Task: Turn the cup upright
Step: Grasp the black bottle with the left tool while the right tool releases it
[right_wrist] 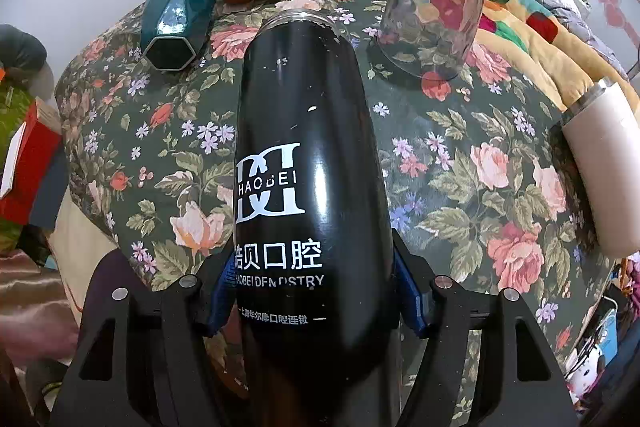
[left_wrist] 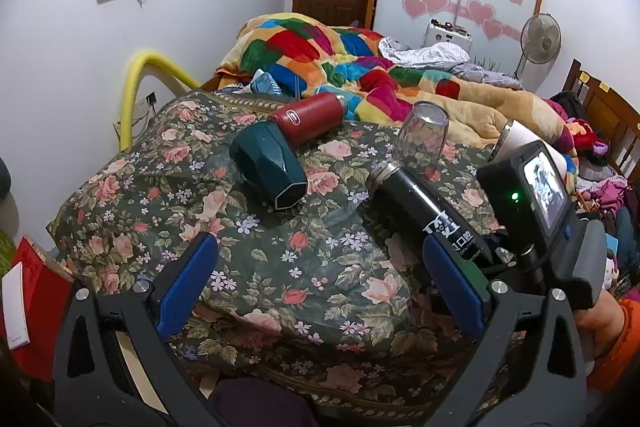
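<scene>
left wrist view: the left gripper (left_wrist: 316, 279) is held wide apart above the floral cloth (left_wrist: 280, 267), nothing between its pads. the black cup (left_wrist: 424, 211) is seen tilted at the right.

right wrist view: the right gripper (right_wrist: 314, 291) is clamped on the black cup (right_wrist: 308, 163), its mouth pointing away, between a green cup (right_wrist: 176, 23) and an inverted glass (right_wrist: 432, 11).

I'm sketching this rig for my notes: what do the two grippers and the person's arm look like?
Both the left gripper and right gripper have black frames with triangular cutouts, silver round bolts and blue ribbed finger pads. From the left view, the right one carries a black camera with a lit screen, green light and black cable. An orange sleeve shows.
</scene>
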Motion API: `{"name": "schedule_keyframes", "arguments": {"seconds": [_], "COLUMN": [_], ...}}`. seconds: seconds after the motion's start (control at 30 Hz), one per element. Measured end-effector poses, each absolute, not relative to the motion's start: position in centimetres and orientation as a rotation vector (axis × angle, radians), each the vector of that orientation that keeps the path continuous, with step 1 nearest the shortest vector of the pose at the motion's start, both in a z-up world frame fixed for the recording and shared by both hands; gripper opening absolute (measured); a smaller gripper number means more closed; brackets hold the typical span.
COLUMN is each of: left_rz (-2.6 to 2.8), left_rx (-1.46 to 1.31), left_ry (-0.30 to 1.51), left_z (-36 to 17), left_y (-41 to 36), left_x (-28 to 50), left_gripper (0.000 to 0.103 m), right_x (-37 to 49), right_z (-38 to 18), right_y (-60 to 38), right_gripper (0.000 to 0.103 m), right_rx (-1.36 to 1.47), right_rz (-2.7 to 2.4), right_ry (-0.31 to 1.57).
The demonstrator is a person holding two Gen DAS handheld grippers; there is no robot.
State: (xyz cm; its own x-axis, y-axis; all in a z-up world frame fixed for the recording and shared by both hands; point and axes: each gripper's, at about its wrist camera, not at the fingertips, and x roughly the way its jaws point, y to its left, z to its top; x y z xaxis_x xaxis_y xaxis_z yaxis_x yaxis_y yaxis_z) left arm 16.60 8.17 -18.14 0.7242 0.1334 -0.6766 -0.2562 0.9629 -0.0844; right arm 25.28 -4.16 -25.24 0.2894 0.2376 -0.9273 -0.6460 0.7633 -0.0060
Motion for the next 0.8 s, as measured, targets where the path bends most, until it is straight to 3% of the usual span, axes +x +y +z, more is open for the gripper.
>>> {"name": "schedule_keyframes", "arguments": {"seconds": [0.4, 0.8], "left_rz": [0.202, 0.095], "left_rx": [-0.231, -0.294], "left_ry": [0.779, 0.901], "left_z": [-18.8, -20.8], "left_y": [8.5, 6.2], "left_x": [17.8, 22.2], "left_gripper": [0.103, 0.103], "right_x": [24.5, 21.2], "right_z": [-23.7, -16.2], "right_y": [-5.1, -12.1], "right_gripper": [0.064, 0.07], "right_rx": [-0.411, -0.317], "right_rz": [0.625, 0.537], "right_ry": [1.127, 0.903]}}
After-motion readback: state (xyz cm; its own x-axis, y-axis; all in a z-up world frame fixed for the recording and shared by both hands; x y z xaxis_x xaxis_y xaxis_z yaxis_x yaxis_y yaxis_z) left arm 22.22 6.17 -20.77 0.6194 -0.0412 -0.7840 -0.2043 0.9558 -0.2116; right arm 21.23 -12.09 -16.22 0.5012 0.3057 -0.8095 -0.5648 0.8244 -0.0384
